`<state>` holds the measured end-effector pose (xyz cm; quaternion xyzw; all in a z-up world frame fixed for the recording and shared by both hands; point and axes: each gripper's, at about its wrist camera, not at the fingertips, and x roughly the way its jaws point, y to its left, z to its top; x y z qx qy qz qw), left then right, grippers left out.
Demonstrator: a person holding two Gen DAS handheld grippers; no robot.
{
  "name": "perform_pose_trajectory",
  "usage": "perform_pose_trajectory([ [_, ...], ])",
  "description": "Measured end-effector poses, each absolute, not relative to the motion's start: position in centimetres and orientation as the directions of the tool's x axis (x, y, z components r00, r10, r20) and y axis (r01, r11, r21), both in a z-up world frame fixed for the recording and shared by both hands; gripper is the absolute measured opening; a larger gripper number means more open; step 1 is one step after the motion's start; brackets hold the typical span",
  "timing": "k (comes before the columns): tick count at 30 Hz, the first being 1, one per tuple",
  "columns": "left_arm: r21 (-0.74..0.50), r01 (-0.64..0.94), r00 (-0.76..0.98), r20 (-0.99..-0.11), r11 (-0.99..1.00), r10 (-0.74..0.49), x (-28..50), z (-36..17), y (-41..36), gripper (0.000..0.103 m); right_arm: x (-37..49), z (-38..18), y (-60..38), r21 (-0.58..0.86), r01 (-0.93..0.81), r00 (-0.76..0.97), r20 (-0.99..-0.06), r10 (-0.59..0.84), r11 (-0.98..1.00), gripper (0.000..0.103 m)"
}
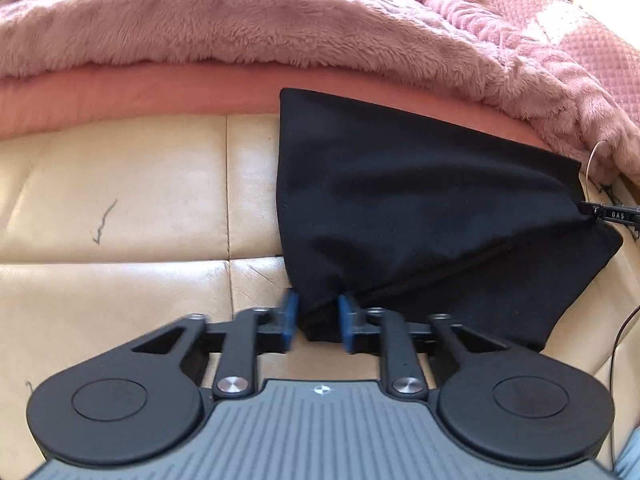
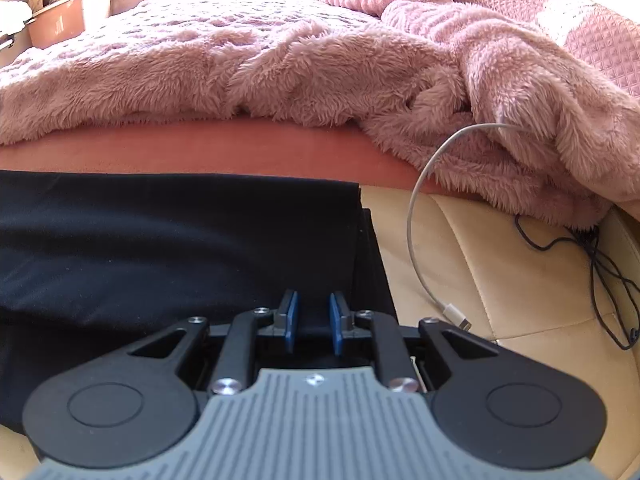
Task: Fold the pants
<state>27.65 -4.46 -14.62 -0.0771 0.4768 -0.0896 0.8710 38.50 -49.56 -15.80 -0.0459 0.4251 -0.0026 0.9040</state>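
the black pants (image 1: 400, 208) lie on a cream leather bench (image 1: 120, 200) that runs along the edge of a bed, their far edge lapping onto the bare salmon strip of the mattress (image 1: 160, 96). behind that strip a fluffy pink blanket (image 1: 240, 20) is heaped over the bed.

in the left wrist view the left gripper (image 1: 318, 316) has its blue pads (image 1: 290, 312) set a little apart with a bunched corner of the pants pinched between them; the cloth fans out from that point toward the upper right, drawn taut in creases. at the far right edge of the same view the tip of the right gripper (image 1: 612, 214) bites another corner of the pants, and the cloth is pulled into a point there.

in the right wrist view the right gripper (image 2: 314, 320) sits over the right end of the pants (image 2: 180, 248), its pads narrowly spaced with dark cloth between them, so it is gripping the fabric. here the pants show as a folded stack, an upper layer ending in a straight right edge and a lower layer (image 2: 376, 264) sticking out just beyond it.

to the right of the pants a white cable (image 2: 416, 216) curves down from the blanket (image 2: 280, 64) onto the bench (image 2: 500, 280), its plug (image 2: 458, 316) resting near the gripper. a thin black cord (image 2: 600, 256) trails across the bench further right. a quilted pink pillow (image 2: 592, 32) lies at the bed's far right.
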Motion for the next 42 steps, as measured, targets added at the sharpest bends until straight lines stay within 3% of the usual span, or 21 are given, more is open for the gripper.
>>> perform_pose_trajectory([
  [7,-0.317,-0.022,0.465,-0.843,0.948,-0.271,27.6,-14.4,-2.4,0.008,39.0,-15.5,-48.7,-0.125,-0.045,0.596,-0.800,-0.074,0.991,0.011],
  [14,-0.302,-0.036,0.402,-0.877,0.953,-0.263,23.1,-13.8,0.0,0.008,36.2,-14.8,-46.7,-0.092,-0.090,0.556,-0.831,-0.027,0.992,0.011],
  [23,-0.249,-0.094,0.268,-0.939,0.964,-0.217,16.5,-13.0,6.0,0.010,26.6,-14.3,-40.9,-0.039,-0.203,0.493,-0.867,0.068,0.978,0.011],
  [28,-0.237,-0.058,0.296,-0.932,0.970,-0.210,16.0,-11.6,6.9,0.038,24.8,-13.2,-39.8,-0.080,-0.222,0.534,-0.844,0.052,0.972,0.011],
  [30,-0.242,-0.039,0.344,-0.914,0.969,-0.215,15.9,-10.5,7.5,0.042,25.0,-12.2,-40.0,-0.038,-0.219,0.560,-0.823,0.094,0.975,0.011],
  [36,-0.294,-0.078,0.512,-0.832,0.953,-0.214,19.6,-8.8,8.1,0.047,28.4,-11.8,-39.6,-0.021,-0.208,0.612,-0.783,0.113,0.978,0.005],
  [42,-0.345,-0.119,0.566,-0.794,0.931,-0.222,23.4,-11.2,7.7,0.053,32.0,-15.1,-40.4,0.000,-0.147,0.594,-0.799,0.089,0.989,0.000],
])
